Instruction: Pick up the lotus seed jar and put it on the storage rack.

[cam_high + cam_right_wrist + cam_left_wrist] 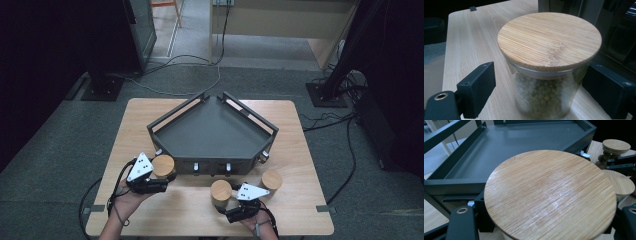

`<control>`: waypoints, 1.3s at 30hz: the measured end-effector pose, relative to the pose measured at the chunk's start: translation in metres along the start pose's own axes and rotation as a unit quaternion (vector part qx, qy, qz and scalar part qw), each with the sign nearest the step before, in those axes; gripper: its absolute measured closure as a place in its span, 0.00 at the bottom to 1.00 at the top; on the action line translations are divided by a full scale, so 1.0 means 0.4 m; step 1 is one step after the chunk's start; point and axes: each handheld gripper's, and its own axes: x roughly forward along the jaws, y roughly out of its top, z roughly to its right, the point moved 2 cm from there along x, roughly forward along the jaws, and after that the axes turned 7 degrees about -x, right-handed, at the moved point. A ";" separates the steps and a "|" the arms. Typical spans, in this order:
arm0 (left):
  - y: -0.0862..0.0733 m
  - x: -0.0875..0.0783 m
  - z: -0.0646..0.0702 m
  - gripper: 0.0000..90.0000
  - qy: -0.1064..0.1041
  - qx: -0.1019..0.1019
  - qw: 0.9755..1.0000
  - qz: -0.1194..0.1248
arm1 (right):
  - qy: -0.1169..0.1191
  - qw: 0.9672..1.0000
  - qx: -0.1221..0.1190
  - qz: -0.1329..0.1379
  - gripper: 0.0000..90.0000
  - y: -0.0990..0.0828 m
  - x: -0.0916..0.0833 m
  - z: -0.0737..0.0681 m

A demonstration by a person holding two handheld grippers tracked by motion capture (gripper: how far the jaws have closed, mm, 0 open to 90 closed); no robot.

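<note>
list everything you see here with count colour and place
jars with bamboo lids: three, glass with light wood lids, along the table's near half in front of the tray; one holds green beans
tray: one, dark grey, angular with low rails, table centre
table: one, light wood
cables: black, on the grey floor beyond the table
left claw: black, shut on the left jar
right claw: black, jaws either side of the middle jar

dim surroundings, soft even light, slight blur
</note>
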 end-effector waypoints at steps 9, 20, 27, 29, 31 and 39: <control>0.017 -0.006 -0.023 0.27 -0.010 -0.014 1.000 0.007 | 0.000 1.000 -0.001 -0.002 0.13 0.002 0.001 -0.001; 0.044 0.000 -0.026 0.27 -0.004 -0.005 1.000 0.001 | -0.001 1.000 -0.003 -0.004 0.13 0.003 0.001 -0.002; 0.065 0.001 -0.035 0.27 -0.008 -0.008 1.000 0.004 | -0.001 1.000 -0.003 -0.004 0.13 0.004 0.002 -0.003; 0.068 0.002 -0.041 0.27 -0.010 -0.014 1.000 0.007 | -0.001 1.000 -0.003 -0.004 0.13 0.004 0.002 -0.003; 0.071 0.003 -0.045 0.27 -0.010 -0.016 1.000 0.007 | -0.001 1.000 -0.004 -0.004 0.13 0.004 0.002 -0.003; 0.092 0.002 -0.044 0.27 -0.003 -0.010 1.000 0.009 | -0.001 1.000 -0.005 -0.005 0.13 0.004 0.002 -0.003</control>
